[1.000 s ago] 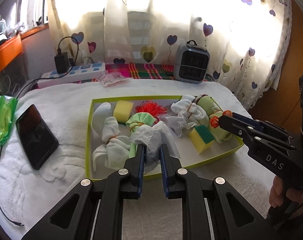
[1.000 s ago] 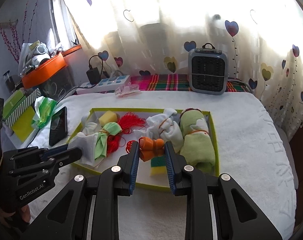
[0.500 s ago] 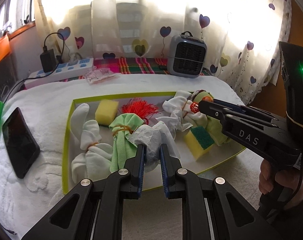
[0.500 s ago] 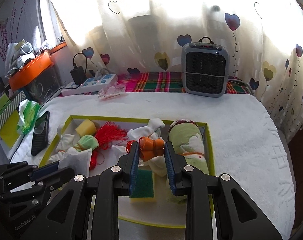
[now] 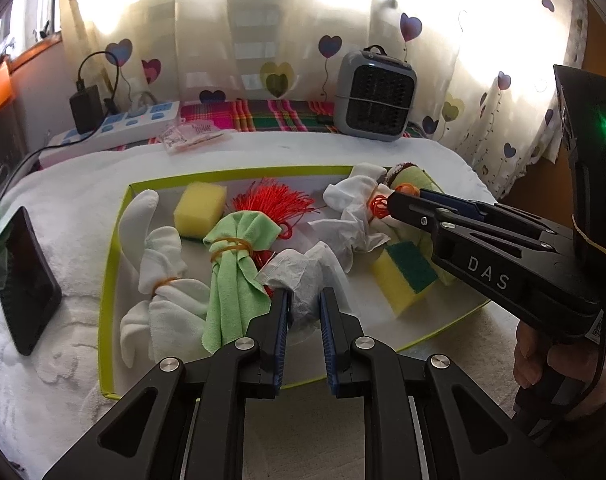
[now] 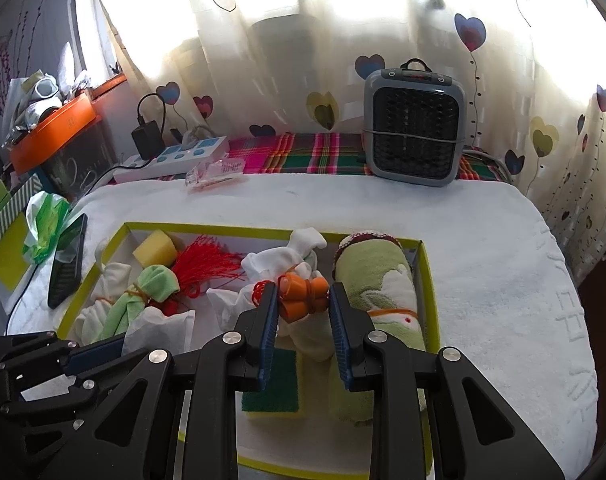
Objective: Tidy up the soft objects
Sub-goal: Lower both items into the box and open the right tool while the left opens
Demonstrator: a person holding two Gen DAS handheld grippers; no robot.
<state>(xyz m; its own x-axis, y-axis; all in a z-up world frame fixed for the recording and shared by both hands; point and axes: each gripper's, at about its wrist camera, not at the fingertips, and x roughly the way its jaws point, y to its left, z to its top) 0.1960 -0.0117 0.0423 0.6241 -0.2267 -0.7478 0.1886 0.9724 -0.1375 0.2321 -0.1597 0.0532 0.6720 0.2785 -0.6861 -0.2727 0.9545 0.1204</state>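
Note:
A shallow green-rimmed tray [image 5: 113, 240] [image 6: 430, 280] lies on a white towel. It holds white tied cloths [image 5: 163, 280], a green tied cloth [image 5: 235, 272], a red tassel [image 5: 275, 202], a yellow sponge [image 5: 201, 210], a green-topped sponge [image 5: 407, 276] and a rolled green towel [image 6: 383, 280]. My left gripper [image 5: 305, 300] is shut on a crumpled white tissue [image 5: 303, 268] over the tray's front. My right gripper [image 6: 303, 300] is shut on a small orange bundle [image 6: 303, 292] above the tray's middle; it also shows in the left wrist view [image 5: 403, 196].
A black phone [image 5: 19, 280] lies left of the tray. A grey heater [image 6: 415, 128], a power strip [image 6: 175, 158] and a plaid cloth [image 6: 315, 156] stand at the back by the curtain. An orange bin [image 6: 51, 132] stands far left.
Both grippers moved forward over the tray with their loads. The right gripper went toward the tray's middle. Neither grip changed.

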